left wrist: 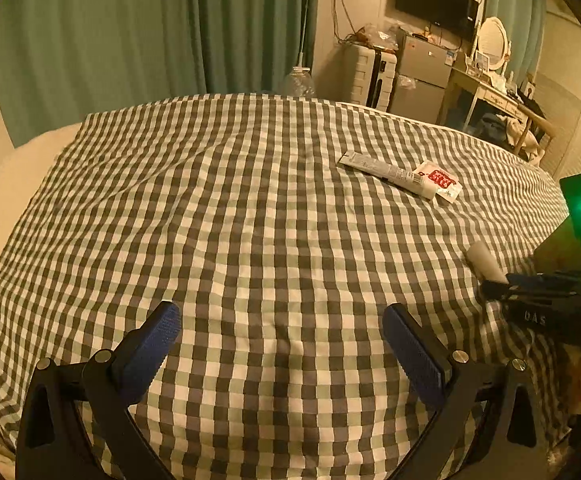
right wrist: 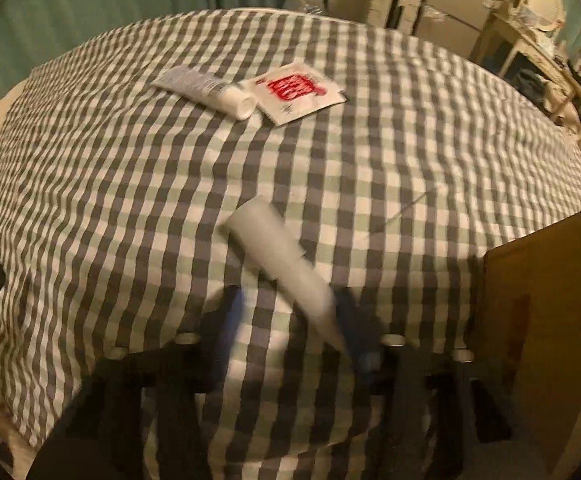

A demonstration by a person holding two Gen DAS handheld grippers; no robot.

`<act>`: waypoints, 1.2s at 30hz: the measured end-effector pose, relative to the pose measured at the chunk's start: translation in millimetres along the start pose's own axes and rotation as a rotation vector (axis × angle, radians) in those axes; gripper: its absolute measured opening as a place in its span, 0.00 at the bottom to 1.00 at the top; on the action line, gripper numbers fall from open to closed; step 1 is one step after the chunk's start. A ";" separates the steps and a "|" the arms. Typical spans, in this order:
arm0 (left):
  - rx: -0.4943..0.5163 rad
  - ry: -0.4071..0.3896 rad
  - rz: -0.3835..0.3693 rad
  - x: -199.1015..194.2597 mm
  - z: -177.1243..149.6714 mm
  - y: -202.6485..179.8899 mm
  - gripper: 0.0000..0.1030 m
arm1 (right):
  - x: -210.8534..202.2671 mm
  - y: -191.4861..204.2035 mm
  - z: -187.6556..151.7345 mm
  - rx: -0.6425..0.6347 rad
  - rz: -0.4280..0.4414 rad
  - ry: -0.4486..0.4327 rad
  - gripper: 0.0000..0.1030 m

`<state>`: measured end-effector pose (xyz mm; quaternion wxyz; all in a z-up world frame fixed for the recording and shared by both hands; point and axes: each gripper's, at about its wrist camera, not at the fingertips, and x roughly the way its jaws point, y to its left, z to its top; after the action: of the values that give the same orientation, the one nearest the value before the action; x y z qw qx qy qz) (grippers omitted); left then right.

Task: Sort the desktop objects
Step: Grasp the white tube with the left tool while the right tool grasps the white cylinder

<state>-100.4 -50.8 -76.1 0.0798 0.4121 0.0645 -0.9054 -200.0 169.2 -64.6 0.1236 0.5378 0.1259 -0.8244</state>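
Grey-white plastic tube (right wrist: pixel 286 264) sits mid-frame in my right wrist view, against one finger of my right gripper (right wrist: pixel 290 316); blur hides whether it's clamped. My left gripper (left wrist: pixel 282 344) hangs spread wide over the checked cloth (left wrist: pixel 230 220). Upper right lie a white capped tube (left wrist: pixel 390 174) and red-printed sachet (left wrist: pixel 440 180).

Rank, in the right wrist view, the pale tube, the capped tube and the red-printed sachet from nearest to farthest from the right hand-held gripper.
1. Pale tube: at the right hand-held gripper, against its right finger.
2. Capped tube: far across the checked cloth, left of the sachet.
3. Red-printed sachet: beside it, too close to call.
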 end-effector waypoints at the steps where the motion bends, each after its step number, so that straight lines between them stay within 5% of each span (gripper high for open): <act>1: -0.003 -0.001 0.000 -1.0 0.1 1.1 1.00 | -2.8 -1.4 0.2 0.007 -0.041 0.002 0.10; 7: -0.006 0.001 0.001 -2.1 14.7 -11.3 1.00 | -29.9 -34.5 -6.2 0.152 0.023 -0.082 0.06; 12: -0.063 0.006 0.149 7.9 49.6 -44.0 1.00 | -56.2 -50.7 -0.9 0.238 0.114 -0.144 0.06; 19: -0.167 0.049 0.065 65.7 82.3 -96.1 1.00 | -61.4 -51.4 13.1 0.214 0.043 -0.179 0.06; 26: -0.217 0.085 0.095 119.3 125.5 -110.0 0.98 | -39.3 -78.3 30.2 0.305 0.098 -0.177 0.06; 27: -0.212 0.105 0.107 128.2 131.9 -110.1 0.86 | -35.5 -78.2 31.9 0.304 0.109 -0.175 0.06; 28: -0.201 0.143 0.095 136.4 133.1 -111.6 0.52 | -32.6 -77.2 33.1 0.300 0.114 -0.171 0.06; 29: -0.170 0.208 0.050 148.2 134.2 -114.2 0.37 | -30.4 -76.8 32.8 0.301 0.115 -0.165 0.06; 30: -0.129 0.236 0.017 152.5 134.3 -116.7 0.37 | -29.4 -78.1 31.6 0.307 0.123 -0.165 0.06; 32: -0.032 0.199 -0.052 140.9 133.3 -121.8 0.06 | -30.4 -79.2 29.7 0.311 0.138 -0.173 0.06; 36: 0.064 0.245 -0.142 120.5 115.3 -119.8 0.00 | -37.3 -75.5 23.6 0.319 0.164 -0.185 0.06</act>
<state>-286.9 34.5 -86.0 -0.0062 0.5164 0.0739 -0.8531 -231.2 234.5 -15.6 0.1146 0.4811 -0.0626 -0.8669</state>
